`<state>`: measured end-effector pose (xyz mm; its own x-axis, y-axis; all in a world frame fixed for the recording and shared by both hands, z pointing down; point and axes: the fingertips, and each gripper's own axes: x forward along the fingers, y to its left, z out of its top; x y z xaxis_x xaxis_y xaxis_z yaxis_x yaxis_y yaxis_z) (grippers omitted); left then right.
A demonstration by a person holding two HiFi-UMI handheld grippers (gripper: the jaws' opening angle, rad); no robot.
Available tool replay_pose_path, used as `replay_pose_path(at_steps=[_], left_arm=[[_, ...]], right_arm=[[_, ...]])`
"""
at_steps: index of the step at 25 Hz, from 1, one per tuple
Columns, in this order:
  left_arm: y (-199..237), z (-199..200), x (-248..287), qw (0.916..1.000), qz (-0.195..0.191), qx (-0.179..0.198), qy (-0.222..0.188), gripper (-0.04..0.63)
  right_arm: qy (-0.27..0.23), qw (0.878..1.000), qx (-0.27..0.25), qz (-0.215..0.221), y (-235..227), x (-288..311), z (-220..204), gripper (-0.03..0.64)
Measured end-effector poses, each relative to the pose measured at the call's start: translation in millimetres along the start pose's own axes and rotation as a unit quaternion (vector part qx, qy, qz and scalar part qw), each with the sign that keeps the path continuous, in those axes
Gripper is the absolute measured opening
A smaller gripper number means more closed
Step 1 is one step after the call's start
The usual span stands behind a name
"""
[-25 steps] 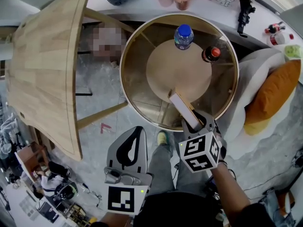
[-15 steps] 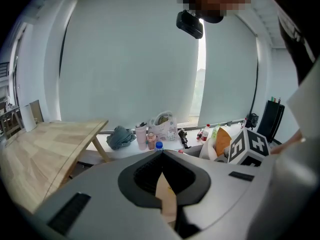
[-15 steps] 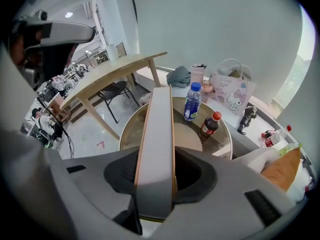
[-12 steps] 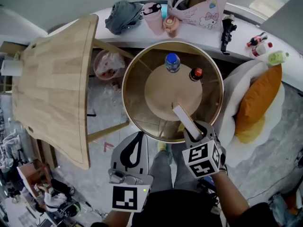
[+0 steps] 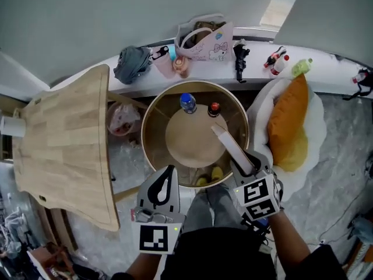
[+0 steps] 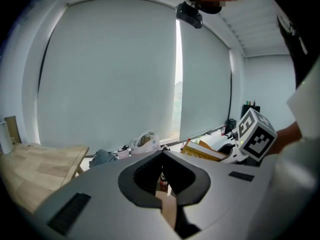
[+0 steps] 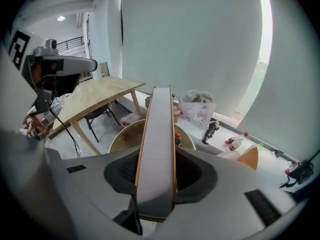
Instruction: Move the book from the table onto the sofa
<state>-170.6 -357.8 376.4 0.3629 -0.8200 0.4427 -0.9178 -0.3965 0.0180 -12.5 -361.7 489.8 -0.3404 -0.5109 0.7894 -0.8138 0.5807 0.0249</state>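
Jaws of right gripper (image 5: 249, 161) clamped on book (image 5: 231, 146), round table (image 5: 145, 134), marbled floor (image 5: 344, 174)

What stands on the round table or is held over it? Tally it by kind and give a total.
Bottles: 2, blue-capped and red-capped
Book: 1, in the right gripper
Total: 3

A pale roller blind (image 6: 110, 69) covers the wide window, with a bright slit of daylight (image 6: 177, 79) between its panels at upper centre. In the head view a white sill (image 5: 326, 69) curves along the top, grey marbled floor (image 5: 344, 174) lies at right, a light wooden table (image 5: 64, 150) stands at left and a round table (image 5: 151, 127) at centre
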Motion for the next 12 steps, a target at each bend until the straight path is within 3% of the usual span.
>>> replay_pose_path(at_steps=[6,12], left_arm=[[-28,32,-11,0.9959,-0.074,0.022,-0.047,0.006],[-66,49,-22,0.9849,-0.145,0.06,-0.073,0.006]], right_arm=[[-0.025,0.996,0.053,-0.074,-27,-77,4,0.15],[-0.038,0.985,0.078,-0.147,-40,-155,-14,0.149]])
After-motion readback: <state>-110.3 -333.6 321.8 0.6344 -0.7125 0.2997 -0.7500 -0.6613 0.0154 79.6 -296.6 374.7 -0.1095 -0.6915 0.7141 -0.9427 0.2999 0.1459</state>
